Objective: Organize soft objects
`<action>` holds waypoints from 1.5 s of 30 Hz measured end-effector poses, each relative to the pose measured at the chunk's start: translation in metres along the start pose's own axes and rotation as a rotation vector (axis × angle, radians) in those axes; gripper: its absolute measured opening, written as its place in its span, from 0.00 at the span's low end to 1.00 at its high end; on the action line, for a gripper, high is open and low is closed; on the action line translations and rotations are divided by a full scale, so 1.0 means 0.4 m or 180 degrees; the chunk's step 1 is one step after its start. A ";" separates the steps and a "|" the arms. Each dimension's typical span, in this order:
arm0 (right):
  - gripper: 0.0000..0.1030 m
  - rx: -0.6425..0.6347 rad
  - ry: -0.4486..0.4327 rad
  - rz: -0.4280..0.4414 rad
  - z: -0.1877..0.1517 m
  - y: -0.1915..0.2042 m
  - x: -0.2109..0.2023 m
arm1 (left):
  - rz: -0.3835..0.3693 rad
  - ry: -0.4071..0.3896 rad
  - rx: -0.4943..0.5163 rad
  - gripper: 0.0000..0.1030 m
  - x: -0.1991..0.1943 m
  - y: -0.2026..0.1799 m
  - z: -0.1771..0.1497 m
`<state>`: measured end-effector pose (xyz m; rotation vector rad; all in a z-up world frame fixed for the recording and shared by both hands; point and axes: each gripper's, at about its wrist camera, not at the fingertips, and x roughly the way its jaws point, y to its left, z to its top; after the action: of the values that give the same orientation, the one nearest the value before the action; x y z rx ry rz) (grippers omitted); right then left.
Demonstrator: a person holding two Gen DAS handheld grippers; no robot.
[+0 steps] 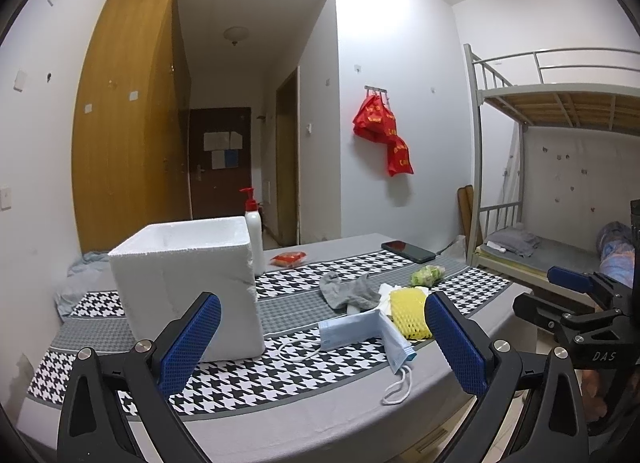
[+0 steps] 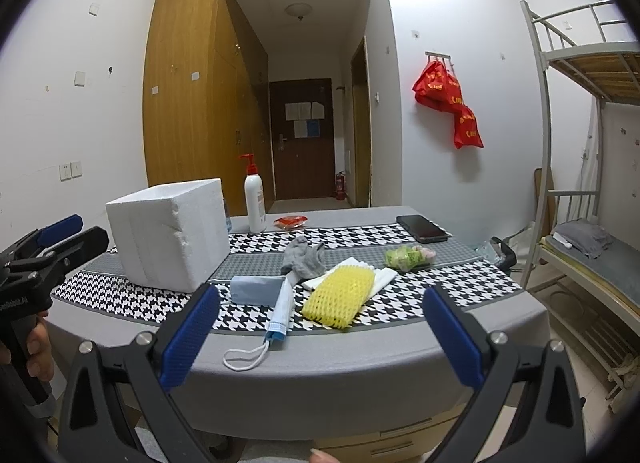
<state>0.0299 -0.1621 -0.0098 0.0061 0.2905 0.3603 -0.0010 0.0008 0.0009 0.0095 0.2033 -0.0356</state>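
Both grippers gaping, empty | mask (image 2: 276,313) ahead of right gripper (image 2: 320,337), long axis toward it | box (image 2: 168,233) far-left

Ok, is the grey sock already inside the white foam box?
No, the crumpled grey sock lies on the checked cloth beside the white foam box.

box (image 2: 168,235) left of masks (image 2: 264,295), sock (image 2: 304,257) behind
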 end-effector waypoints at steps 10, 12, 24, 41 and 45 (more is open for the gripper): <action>1.00 -0.0059 -0.0013 0.0061 0.003 0.017 -0.011 | -0.0015 0.0014 -0.0003 0.99 -0.001 0.000 0.001; 1.00 -0.0057 -0.0011 0.0064 0.004 0.016 -0.011 | -0.0012 0.0005 -0.0018 0.99 -0.001 0.001 0.001; 1.00 -0.0016 0.0011 0.0046 0.010 0.009 -0.003 | -0.0018 0.0020 -0.0015 0.99 0.003 -0.001 0.002; 1.00 -0.0027 0.0090 0.0008 0.021 -0.015 0.046 | -0.0128 0.0152 -0.0007 0.99 0.073 0.000 0.009; 1.00 -0.0019 0.0143 -0.0023 0.021 -0.026 0.071 | -0.0187 0.0236 0.0011 0.99 0.106 -0.011 0.005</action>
<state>0.0613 -0.1614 -0.0104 -0.0091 0.3340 0.3543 0.0407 -0.0049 -0.0056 0.0083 0.2777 -0.0943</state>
